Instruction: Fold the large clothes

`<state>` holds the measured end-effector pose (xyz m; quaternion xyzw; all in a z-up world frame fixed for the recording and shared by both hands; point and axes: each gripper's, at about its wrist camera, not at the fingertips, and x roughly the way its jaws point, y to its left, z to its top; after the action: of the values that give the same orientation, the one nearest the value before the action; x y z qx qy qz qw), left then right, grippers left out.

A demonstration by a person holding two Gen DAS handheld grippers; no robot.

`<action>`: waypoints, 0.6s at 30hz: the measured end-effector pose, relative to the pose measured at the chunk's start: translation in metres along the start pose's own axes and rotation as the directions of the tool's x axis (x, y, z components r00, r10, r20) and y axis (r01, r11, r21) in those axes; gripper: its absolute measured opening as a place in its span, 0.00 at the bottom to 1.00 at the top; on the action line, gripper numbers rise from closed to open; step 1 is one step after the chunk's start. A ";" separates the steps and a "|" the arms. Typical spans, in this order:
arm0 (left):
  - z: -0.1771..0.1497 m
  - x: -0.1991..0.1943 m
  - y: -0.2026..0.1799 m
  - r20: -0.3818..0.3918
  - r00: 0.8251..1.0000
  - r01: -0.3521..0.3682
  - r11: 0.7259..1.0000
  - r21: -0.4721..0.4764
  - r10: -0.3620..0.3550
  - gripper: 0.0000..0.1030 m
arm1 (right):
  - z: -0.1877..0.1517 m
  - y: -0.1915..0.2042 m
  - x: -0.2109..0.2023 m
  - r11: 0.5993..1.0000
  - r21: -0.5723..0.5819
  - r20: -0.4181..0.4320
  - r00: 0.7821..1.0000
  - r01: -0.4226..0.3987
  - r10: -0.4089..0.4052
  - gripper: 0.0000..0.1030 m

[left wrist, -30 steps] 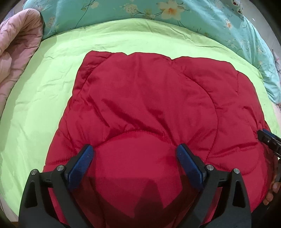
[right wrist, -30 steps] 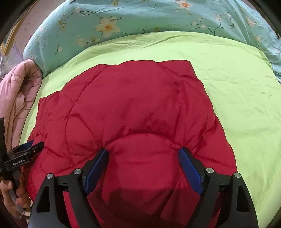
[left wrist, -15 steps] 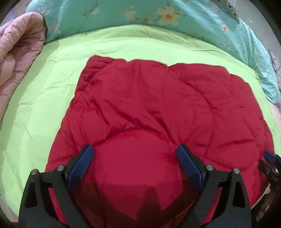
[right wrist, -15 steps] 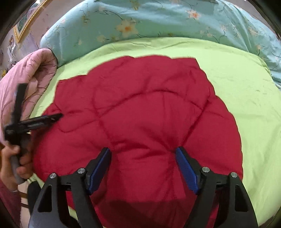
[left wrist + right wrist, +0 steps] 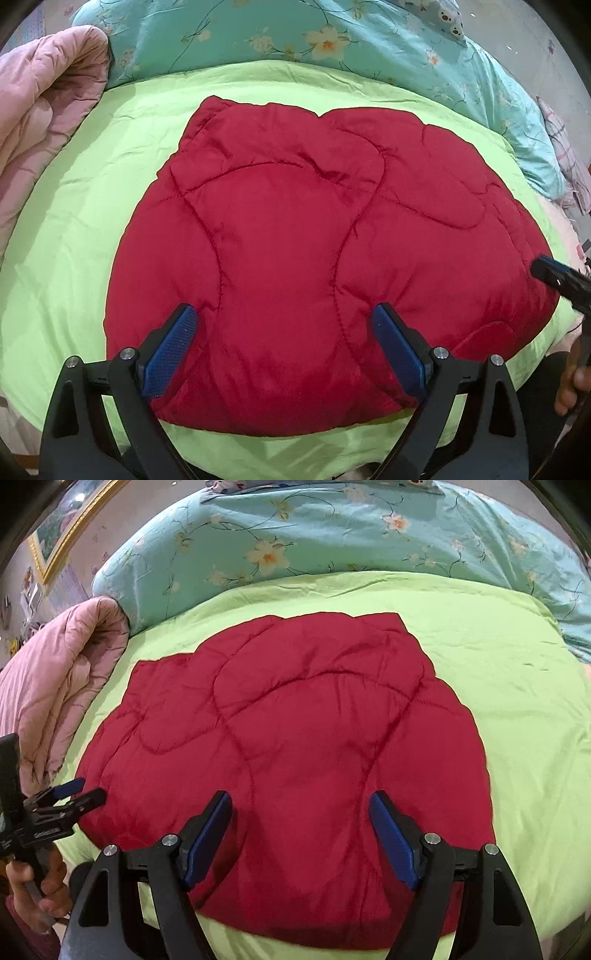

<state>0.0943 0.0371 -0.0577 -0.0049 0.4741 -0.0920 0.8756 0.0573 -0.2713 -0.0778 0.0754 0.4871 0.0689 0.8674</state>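
Both grippers have pulled back and up since a second ago: the red quilted garment (image 5: 325, 266) now shows its whole near hem, lying folded flat on the green sheet (image 5: 74, 229). The left gripper (image 5: 286, 339) and right gripper (image 5: 299, 827) hover with jaws spread wide, holding nothing. The pink quilt (image 5: 51, 686) stays at ten o'clock.

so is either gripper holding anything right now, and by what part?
Nothing is held. The left gripper and right gripper are both open above the red quilted garment, which lies flat on the green sheet.
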 end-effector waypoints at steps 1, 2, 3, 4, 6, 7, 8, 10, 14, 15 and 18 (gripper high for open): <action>0.000 -0.003 -0.002 0.002 1.000 0.003 1.000 -0.004 -0.003 0.93 | -0.003 0.002 -0.007 1.000 -0.004 0.008 1.000 -0.006 0.006 0.75; -0.001 -0.008 -0.003 0.007 1.000 0.009 1.000 -0.005 -0.009 0.93 | -0.006 0.004 -0.014 1.000 -0.006 0.019 1.000 -0.013 0.013 0.75; -0.004 -0.013 -0.004 0.011 1.000 0.014 1.000 -0.005 -0.014 0.93 | -0.008 0.006 -0.022 1.000 -0.007 0.031 0.999 -0.018 0.018 0.76; -0.007 -0.018 -0.005 0.017 1.000 0.019 1.000 -0.004 -0.019 0.93 | -0.012 0.008 -0.031 1.000 -0.010 0.049 0.998 -0.026 0.026 0.77; -0.013 -0.025 -0.009 0.025 1.000 0.019 1.000 -0.002 -0.019 0.93 | -0.017 0.011 -0.043 0.999 -0.014 0.069 0.997 -0.031 0.032 0.77; -0.018 -0.029 -0.011 0.026 1.000 0.016 1.000 -0.004 -0.016 0.93 | -0.021 0.013 -0.048 0.999 -0.017 0.076 0.997 -0.034 0.035 0.77; -0.023 -0.032 -0.012 0.023 1.000 0.016 1.000 -0.007 -0.016 0.93 | -0.025 0.014 -0.053 0.999 -0.021 0.081 0.996 -0.036 0.038 0.77; -0.032 -0.038 -0.014 0.025 1.000 0.015 1.000 -0.013 -0.015 0.94 | -0.033 0.015 -0.058 0.999 -0.025 0.082 0.996 -0.032 0.034 0.77; -0.052 -0.048 -0.019 0.028 0.999 -0.016 1.000 -0.017 0.017 0.94 | -0.052 0.016 -0.063 0.999 -0.025 0.069 0.997 -0.027 0.029 0.77; -0.055 -0.050 -0.019 0.027 0.999 -0.021 1.000 -0.016 0.022 0.94 | -0.057 0.016 -0.063 0.999 -0.027 0.062 0.998 -0.023 0.025 0.77; -0.066 -0.054 -0.025 0.022 0.999 -0.046 0.999 0.003 0.046 0.94 | -0.073 0.018 -0.062 0.999 -0.029 0.040 0.999 -0.018 0.019 0.77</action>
<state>0.0071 0.0265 -0.0471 0.0066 0.4642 -0.0724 0.8827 -0.0381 -0.2613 -0.0600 0.0691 0.4679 0.0824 0.8772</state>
